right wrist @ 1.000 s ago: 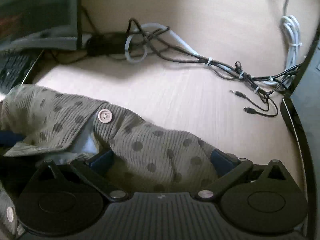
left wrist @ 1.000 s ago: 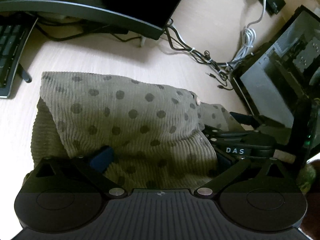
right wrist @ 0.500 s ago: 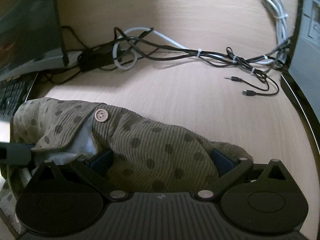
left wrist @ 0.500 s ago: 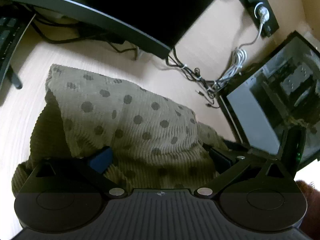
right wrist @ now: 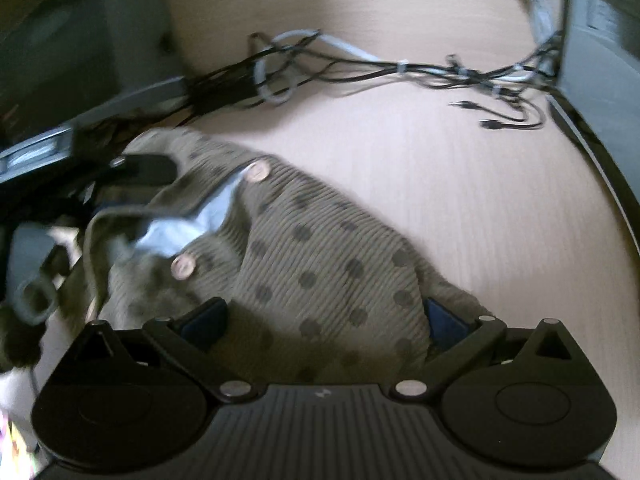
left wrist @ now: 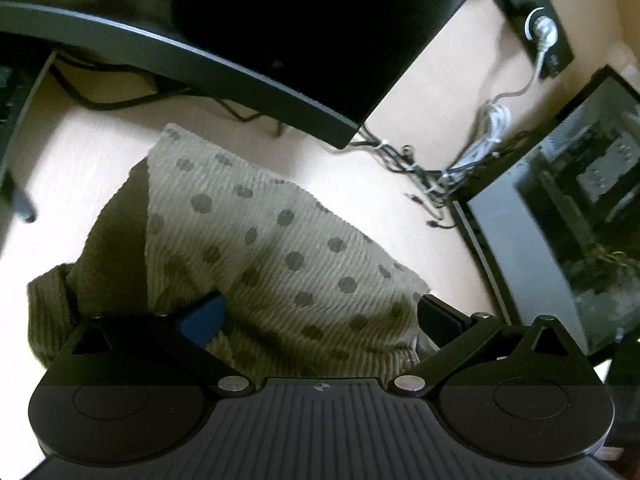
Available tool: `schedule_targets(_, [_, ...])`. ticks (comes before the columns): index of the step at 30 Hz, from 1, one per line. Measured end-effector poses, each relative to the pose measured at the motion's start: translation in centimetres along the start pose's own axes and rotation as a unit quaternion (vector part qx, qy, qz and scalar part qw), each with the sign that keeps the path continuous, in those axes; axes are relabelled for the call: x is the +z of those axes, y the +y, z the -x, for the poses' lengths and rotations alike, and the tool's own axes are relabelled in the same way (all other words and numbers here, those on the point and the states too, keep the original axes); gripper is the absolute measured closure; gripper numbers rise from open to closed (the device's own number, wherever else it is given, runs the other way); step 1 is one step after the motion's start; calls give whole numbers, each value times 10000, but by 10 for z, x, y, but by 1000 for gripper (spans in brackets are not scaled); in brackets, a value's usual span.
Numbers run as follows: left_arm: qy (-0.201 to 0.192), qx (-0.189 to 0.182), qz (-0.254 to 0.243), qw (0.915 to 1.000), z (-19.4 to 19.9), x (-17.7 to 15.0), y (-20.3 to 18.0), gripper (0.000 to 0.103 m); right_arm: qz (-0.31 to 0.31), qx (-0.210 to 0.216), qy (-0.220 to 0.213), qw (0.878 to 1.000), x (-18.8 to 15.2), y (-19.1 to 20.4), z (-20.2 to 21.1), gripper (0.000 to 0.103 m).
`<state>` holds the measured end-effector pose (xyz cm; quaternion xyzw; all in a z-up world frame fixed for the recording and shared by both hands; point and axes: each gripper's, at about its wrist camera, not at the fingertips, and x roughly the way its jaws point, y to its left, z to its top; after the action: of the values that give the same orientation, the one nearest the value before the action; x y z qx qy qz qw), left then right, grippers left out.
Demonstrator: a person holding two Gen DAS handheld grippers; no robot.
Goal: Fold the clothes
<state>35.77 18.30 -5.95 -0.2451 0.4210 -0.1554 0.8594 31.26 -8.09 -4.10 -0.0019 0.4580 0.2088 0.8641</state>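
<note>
On the desk (right wrist: 460, 184), both the left gripper (left wrist: 320, 316) and right gripper (right wrist: 324, 316) stand wide with the garment (left wrist: 280, 248) bunched between their fingers, grip unclear; best move them level, keeping the fold edge straight.

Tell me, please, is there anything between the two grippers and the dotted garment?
Nothing visible. The olive dotted garment already lies between the fingers of the left gripper and of the right gripper. The cables and the monitor lie further back on the desk.
</note>
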Motion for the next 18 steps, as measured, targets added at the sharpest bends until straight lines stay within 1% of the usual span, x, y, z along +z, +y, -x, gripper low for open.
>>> schedule_targets(1, [23, 133, 88, 9999, 5, -2, -5, 0, 122, 166, 78, 9998, 1, -2, 7, 0])
schedule_targets(3, [-75, 218, 133, 9996, 20, -7, -13, 0, 485, 383, -175, 9979, 0, -5, 32, 0])
schedule_targets(5, [-326, 370, 22, 9988, 44, -17, -25, 0, 1023, 72, -739, 9920, -2, -7, 57, 0])
schedule_targets(6, [-439, 458, -21, 9980, 57, -23, -32, 0, 1302, -124, -1038, 9860, -3, -8, 69, 0])
schedule_targets(7, [-524, 494, -24, 9974, 68, -31, -38, 0, 1555, -427, -1295, 9784, -4, -9, 75, 0])
schedule_targets(8, [-566, 484, -33, 9972, 75, -40, -45, 0, 1737, -717, -1413, 9720, -6, -11, 73, 0])
schedule_targets(9, [-543, 574, -112, 9968, 75, -50, -54, 0, 1895, -985, -1482, 9656, -8, -13, 70, 0])
schedule_targets(11, [-491, 778, -300, 9953, 74, -70, -72, 0, 2083, -1396, -1376, 9582, -14, -21, 52, 0])
schedule_targets(12, [-424, 1035, -573, 9921, 68, -79, -81, 1, 2100, -1513, -1273, 9575, -19, -23, 44, 0])
schedule_targets(13, [-357, 1301, -847, 9872, 62, -88, -90, 3, 2105, -1452, -1178, 9596, -25, -24, 40, 0])
schedule_targets(15, [-240, 1914, -1378, 9715, 50, -104, -103, 4, 2110, -1202, -1001, 9649, -39, -25, 37, 0])
schedule_targets(16, [-251, 2069, -1363, 9685, 51, -107, -101, 4, 2111, -1076, -912, 9672, -46, -26, 35, 0])
schedule_targets(18, [-272, 2377, -1332, 9618, 55, -113, -96, 4, 2201, -845, -864, 9680, -60, -19, 38, 0])
